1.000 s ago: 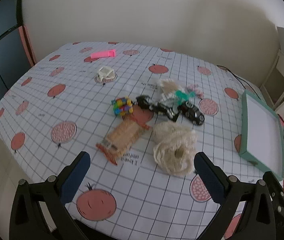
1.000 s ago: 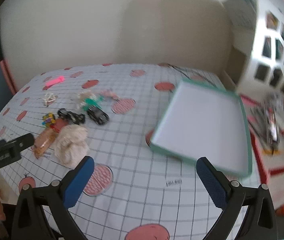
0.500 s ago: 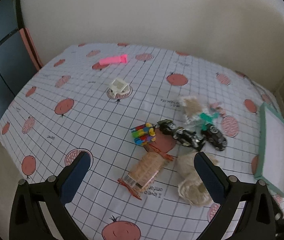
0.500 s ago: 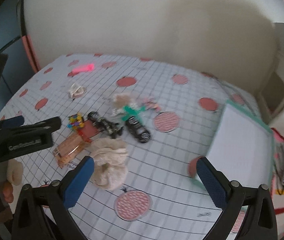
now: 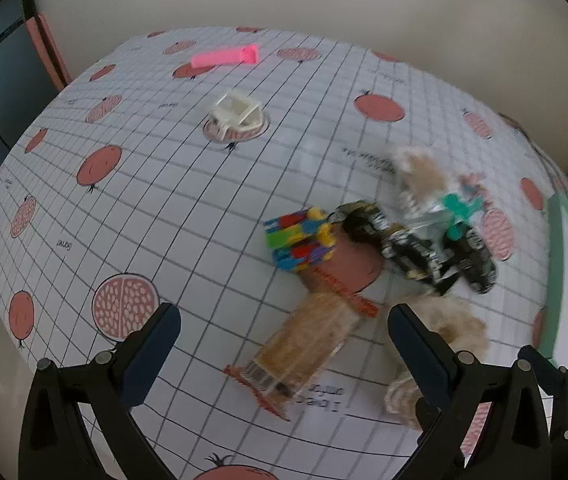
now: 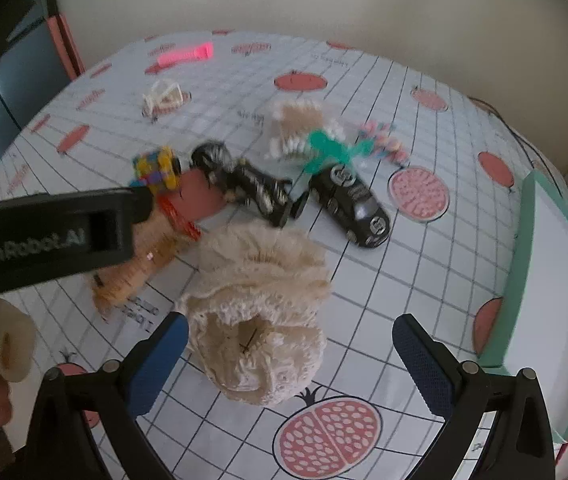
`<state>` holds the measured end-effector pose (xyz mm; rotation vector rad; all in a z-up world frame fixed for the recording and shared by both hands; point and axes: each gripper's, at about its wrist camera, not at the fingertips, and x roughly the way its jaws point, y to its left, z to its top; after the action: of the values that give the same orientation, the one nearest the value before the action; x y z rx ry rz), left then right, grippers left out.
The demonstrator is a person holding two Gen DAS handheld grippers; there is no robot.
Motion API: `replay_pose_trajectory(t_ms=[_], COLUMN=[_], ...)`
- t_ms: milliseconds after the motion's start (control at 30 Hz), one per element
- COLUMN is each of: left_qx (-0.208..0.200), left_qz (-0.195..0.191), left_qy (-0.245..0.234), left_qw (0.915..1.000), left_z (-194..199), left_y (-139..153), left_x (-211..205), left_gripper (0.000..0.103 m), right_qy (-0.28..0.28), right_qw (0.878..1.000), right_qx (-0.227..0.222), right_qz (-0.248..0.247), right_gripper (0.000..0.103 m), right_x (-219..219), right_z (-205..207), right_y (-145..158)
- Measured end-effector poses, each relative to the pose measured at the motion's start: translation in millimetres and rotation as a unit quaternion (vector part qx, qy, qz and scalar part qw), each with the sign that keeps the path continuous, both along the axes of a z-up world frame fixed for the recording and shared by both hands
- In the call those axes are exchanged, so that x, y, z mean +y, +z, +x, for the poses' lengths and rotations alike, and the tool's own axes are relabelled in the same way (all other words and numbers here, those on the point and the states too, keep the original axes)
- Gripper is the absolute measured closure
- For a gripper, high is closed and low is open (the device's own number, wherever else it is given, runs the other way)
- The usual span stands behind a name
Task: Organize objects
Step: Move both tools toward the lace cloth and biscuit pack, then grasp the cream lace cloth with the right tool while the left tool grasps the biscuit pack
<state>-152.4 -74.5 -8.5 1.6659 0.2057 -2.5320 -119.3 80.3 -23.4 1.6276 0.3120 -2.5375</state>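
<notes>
My left gripper [image 5: 280, 336] hangs with its jaws spread wide and nothing between them, above a clear packet of tan biscuits [image 5: 304, 348] with red crimped ends; a barcode strip shows near its lower end, too blurred to read. My right gripper [image 6: 286, 346] is likewise wide open and empty, over a cream ball of twine [image 6: 260, 312] that lies just beside the biscuit packet. From the right wrist view the body of my left gripper crosses the left side, and its white lettering reads "GenRobot.AI". The tabletop [image 5: 188, 208] wears a white grid-pattern cloth printed with red pomegranates; small printed words sit on it here and there, and I can only make out something like "I love" near the packet, upside down. In the middle of the cloth the things cluster: a multicoloured block cube [image 5: 298, 240], touching a black toy car [image 6: 244, 184], and a second black toy car [image 6: 354, 204] with round white badges I cannot read. Behind them lie a clear bag of beige stuff [image 6: 298, 126] and a green plastic piece [image 6: 326, 148]. Farther back a small white frame-like object [image 5: 236, 114] stands alone, and a pink bar [image 5: 224, 57] lies near the far edge. A teal-rimmed white tray [image 6: 524, 240] sits at the right edge, well apart from the cluster.
</notes>
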Motion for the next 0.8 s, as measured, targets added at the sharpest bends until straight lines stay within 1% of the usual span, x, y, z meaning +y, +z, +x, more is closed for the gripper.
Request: replay_pose_trajectory(t_ms=[33,67,167,233,433,600,800], left_qx=[-0.005,-0.011,-0.026,-0.034,-0.045,-0.050,-0.054], left_qz=[-0.002,0.003,0.035,0.048,0.048,0.040,0.032], left_qy=[0.003,0.006,0.016,0.022,0.024,0.021,0.011], left_qw=[1.0000,0.9999,0.9989,0.9980,0.9975,0.9977,0.9980], left_z=[0,1,-1,-1,0,1,2], left_y=[-5,-10,-23,-27,-34,-36,-36], left_x=[-2,-4,-11,-14,-14,-10,0], left_gripper=[0.000,0.000,0.000,0.000,0.000,0.000,0.006], right_qy=[-0.002,-0.005,-0.008,-0.011,-0.022,-0.045,-0.068], right_qw=[1.000,1.000,1.000,1.000,0.999,0.998,0.996], right_qx=[-0.005,-0.011,-0.020,-0.025,-0.040,-0.047,-0.051], right_qz=[0.003,0.007,0.017,0.015,0.007,-0.016,-0.014], right_gripper=[0.000,0.000,0.000,0.000,0.000,0.000,0.000], right_x=[-1,-2,-4,-5,-4,1,7], right_z=[0,-1,-2,-3,-6,-11,-13], right_y=[-5,-9,-18,-21,-28,-28,-25])
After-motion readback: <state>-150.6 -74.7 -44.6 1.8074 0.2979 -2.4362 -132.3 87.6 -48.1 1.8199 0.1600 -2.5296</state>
